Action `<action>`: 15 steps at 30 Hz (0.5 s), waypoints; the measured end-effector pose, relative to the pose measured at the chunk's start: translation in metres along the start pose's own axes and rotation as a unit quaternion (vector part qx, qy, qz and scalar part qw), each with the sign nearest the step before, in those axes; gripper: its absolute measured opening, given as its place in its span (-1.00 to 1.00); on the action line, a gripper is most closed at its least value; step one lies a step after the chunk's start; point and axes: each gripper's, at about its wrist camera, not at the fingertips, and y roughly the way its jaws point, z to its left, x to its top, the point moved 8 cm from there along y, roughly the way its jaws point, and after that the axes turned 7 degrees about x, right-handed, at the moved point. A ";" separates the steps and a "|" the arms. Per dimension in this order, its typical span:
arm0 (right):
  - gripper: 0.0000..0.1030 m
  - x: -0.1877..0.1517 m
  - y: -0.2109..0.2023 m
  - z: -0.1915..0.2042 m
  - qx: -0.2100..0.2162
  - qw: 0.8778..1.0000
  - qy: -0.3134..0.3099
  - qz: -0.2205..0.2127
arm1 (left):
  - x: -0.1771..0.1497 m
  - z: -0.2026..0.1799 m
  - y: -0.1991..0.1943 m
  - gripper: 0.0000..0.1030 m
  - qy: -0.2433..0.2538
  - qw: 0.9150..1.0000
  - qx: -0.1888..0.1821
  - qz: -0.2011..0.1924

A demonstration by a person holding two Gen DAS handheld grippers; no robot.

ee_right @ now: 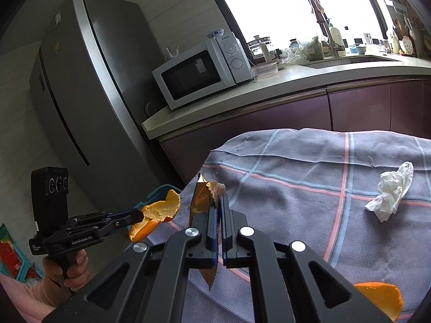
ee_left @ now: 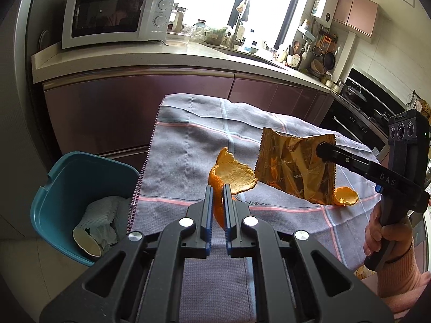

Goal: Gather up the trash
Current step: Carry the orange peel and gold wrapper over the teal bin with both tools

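The left hand-held gripper (ee_left: pixel 218 188) is clamped on a curl of orange peel (ee_left: pixel 231 173), carried above the cloth-covered worktop (ee_left: pixel 188 148). The right hand-held gripper (ee_right: pixel 218 199) is closed on a gold foil wrapper (ee_right: pixel 200 199), which hangs edge-on with its long axis running up and down. The blue bin (ee_left: pixel 67 167) stands on the floor off the worktop's left edge, so the left hand is the nearer one. Still lying on the cloth are one more piece of peel (ee_left: pixel 346 196) and one crumpled tissue (ee_right: pixel 392 191); the bin already holds a paper cup (ee_left: pixel 87 245) and some paper.
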 end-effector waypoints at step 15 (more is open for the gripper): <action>-0.96 0.006 0.059 0.041 0.050 0.998 -0.017 0.038 | 0.003 0.052 -0.020 -0.85 -0.035 0.998 0.040 -0.016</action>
